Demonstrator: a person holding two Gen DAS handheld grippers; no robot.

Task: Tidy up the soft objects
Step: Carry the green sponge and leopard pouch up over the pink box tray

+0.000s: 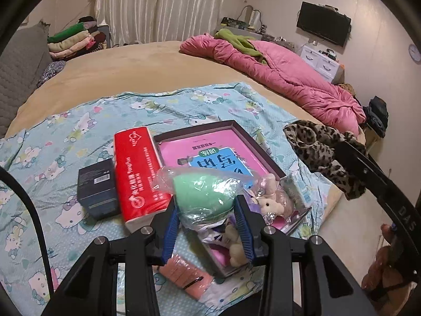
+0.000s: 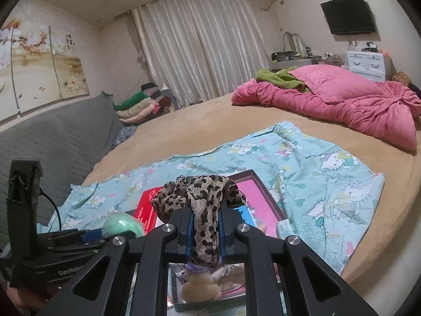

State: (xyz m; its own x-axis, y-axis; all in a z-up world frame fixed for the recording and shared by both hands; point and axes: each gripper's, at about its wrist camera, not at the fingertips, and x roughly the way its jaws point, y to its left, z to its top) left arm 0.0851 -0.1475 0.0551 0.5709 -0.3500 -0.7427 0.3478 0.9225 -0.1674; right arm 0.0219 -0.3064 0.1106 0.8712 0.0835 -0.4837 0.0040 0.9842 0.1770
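A leopard-print scarf (image 2: 200,205) is clamped between the blue-padded fingers of the right hand-held gripper (image 2: 204,233), its loose end bunched above the fingertips. Below the gripper a small plush toy (image 2: 201,287) is seen in a dark-rimmed box (image 2: 265,192) with a pink lining. A red tissue pack (image 2: 146,210) lies just left of the box. At lower left the left hand-held gripper (image 2: 89,235) is seen beside a green sponge in clear wrap (image 2: 122,226). Everything rests on a light-blue cartoon-print sheet (image 2: 315,179) spread over the tan bed (image 2: 205,121). A pink quilt (image 2: 342,100) is heaped at the far side.
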